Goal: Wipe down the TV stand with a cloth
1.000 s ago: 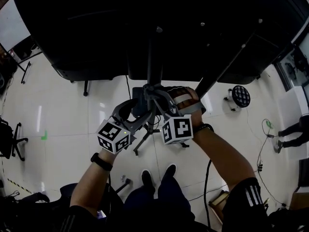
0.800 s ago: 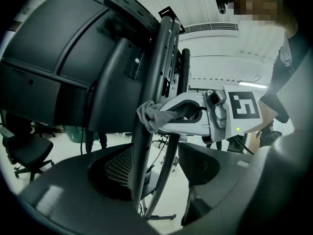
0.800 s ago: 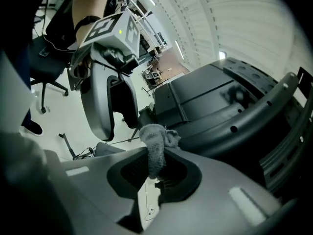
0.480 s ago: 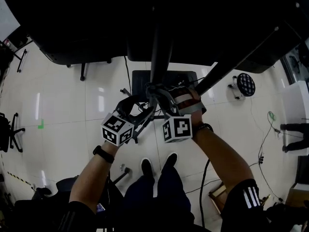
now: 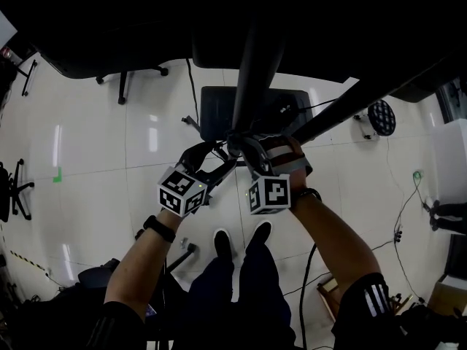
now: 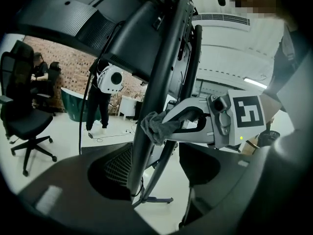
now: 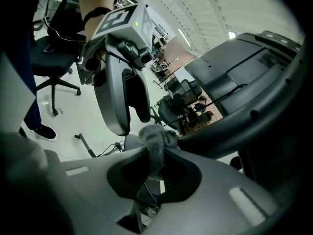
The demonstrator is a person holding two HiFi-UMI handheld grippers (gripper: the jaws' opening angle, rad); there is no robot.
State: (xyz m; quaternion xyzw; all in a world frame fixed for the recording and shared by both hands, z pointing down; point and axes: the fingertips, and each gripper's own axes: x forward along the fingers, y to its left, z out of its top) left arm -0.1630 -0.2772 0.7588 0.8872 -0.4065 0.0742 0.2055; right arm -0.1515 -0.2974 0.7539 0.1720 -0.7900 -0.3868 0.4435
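Right gripper (image 7: 154,173) pinches a wad of grey cloth (image 7: 155,142) between its closed jaws and presses it against the dark upright pole (image 6: 157,77) of the TV stand. The left gripper (image 6: 156,190) sits just beside it with its jaws apart. The pole runs down through that gap, close against one jaw, and nothing is gripped.

The step in hand looks like wiping the pole itself. The next move likely calls for sliding the cloth along the tube while keeping it pressed on, since a round bar lets a pad slip off sideways. The left gripper could steady the stand meanwhile.

From the head view, the pole drops to a dark base plate (image 5: 215,111) on a glossy pale floor (image 5: 95,166). The black screen (image 5: 219,6) hangs overhead. An office chair (image 6: 24,116) and loose cables (image 5: 405,210) lie well apart.
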